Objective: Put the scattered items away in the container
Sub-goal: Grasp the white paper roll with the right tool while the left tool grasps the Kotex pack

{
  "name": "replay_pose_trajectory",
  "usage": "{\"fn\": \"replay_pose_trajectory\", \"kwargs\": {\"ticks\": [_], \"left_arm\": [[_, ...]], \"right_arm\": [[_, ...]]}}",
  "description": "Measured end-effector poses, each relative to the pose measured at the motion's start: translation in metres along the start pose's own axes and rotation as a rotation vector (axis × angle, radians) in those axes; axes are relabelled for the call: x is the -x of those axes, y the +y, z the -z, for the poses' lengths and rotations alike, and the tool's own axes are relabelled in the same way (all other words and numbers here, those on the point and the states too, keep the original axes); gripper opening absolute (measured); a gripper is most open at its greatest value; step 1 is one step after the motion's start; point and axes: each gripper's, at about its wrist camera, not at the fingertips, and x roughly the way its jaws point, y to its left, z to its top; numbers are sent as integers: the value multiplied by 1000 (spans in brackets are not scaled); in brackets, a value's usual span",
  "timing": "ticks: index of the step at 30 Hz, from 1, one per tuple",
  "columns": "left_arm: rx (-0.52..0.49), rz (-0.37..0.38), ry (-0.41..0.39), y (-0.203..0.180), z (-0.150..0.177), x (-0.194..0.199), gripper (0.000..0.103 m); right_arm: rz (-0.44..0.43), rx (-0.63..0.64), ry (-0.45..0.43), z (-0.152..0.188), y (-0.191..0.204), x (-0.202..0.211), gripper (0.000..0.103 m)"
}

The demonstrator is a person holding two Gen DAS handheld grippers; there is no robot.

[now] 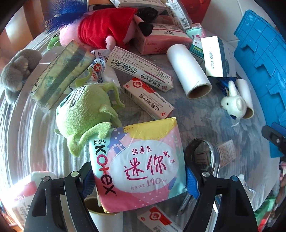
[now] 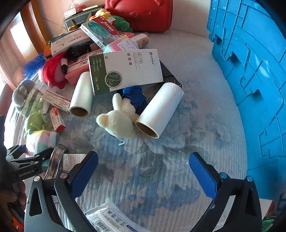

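Note:
My left gripper [image 1: 141, 176] is shut on a colourful Kotex pad pack [image 1: 137, 164], held just above the bed's blue-patterned cover [image 2: 160, 169]. A green plush [image 1: 84, 114] lies against the pack's far left corner. My right gripper [image 2: 143, 171] is open and empty over bare cover, near the white bear plush [image 2: 119, 121] and a white paper roll [image 2: 159, 110]. The blue crate [image 2: 253, 71] stands to the right; it also shows in the left wrist view [image 1: 262, 58]. The left gripper also shows at the left edge of the right wrist view [image 2: 28, 160].
Medicine boxes [image 1: 148, 100], a second white roll [image 1: 189, 69], a red-dressed pink plush [image 1: 100, 30], a grey plush [image 1: 16, 71] and a white-and-green box [image 2: 125, 71] lie scattered farther back. A red bag [image 2: 143, 14] sits at the rear. A plastic packet [image 2: 107, 217] lies under my right gripper.

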Motion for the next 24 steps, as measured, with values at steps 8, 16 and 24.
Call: {"fn": "replay_pose_trajectory", "kwargs": {"ticks": [8,16,24], "left_arm": [[-7,25,-54,5,-6,29,80],[-29,35,-52,-2,3,35,80],[-54,58,-57,6,-4,29,80]], "right_arm": [[67,-47,-16,-31,-15,-40,103],[105,-114,-3,-52,-32,-78,96],[61,-110,15,-55,-24,-81,52]]}}
